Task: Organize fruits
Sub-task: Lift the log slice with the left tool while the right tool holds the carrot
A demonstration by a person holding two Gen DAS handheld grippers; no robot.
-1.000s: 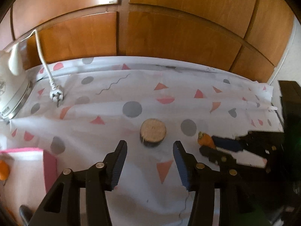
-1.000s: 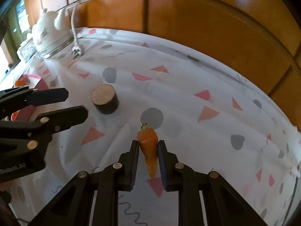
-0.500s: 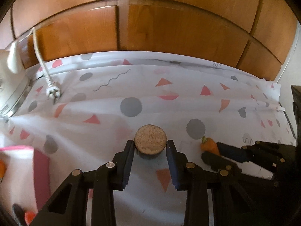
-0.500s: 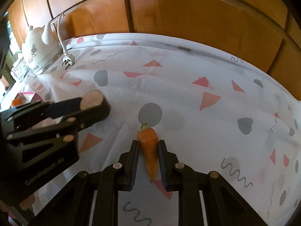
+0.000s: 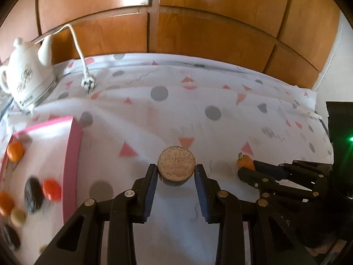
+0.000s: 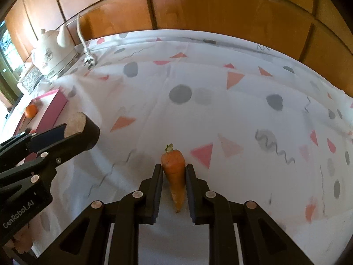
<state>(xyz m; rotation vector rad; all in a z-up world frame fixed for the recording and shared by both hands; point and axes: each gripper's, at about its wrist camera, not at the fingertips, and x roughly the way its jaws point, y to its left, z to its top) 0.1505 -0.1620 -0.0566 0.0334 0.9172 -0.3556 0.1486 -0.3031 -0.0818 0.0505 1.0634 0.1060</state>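
My left gripper (image 5: 176, 174) is shut on a round brown puck-like fruit slice (image 5: 176, 165) and holds it above the patterned tablecloth. It also shows in the right wrist view (image 6: 76, 122) at the left. My right gripper (image 6: 174, 172) is shut on an orange carrot (image 6: 174, 172), stem end forward; the carrot (image 5: 243, 162) also shows at the right of the left wrist view. A pink-rimmed tray (image 5: 72, 154) at the left holds several fruits, among them an orange (image 5: 15, 151) and dark round pieces.
A white kettle (image 5: 26, 77) stands at the back left with a loose white plug (image 5: 88, 84) beside it. Wooden cabinet doors (image 5: 198, 22) run along the back. A black device with a green light (image 5: 344, 143) is at the right edge.
The left gripper closed on the round slice, lifted it and swung left, so the tray of fruits came into view. The right gripper still holds the carrot, raised slightly.
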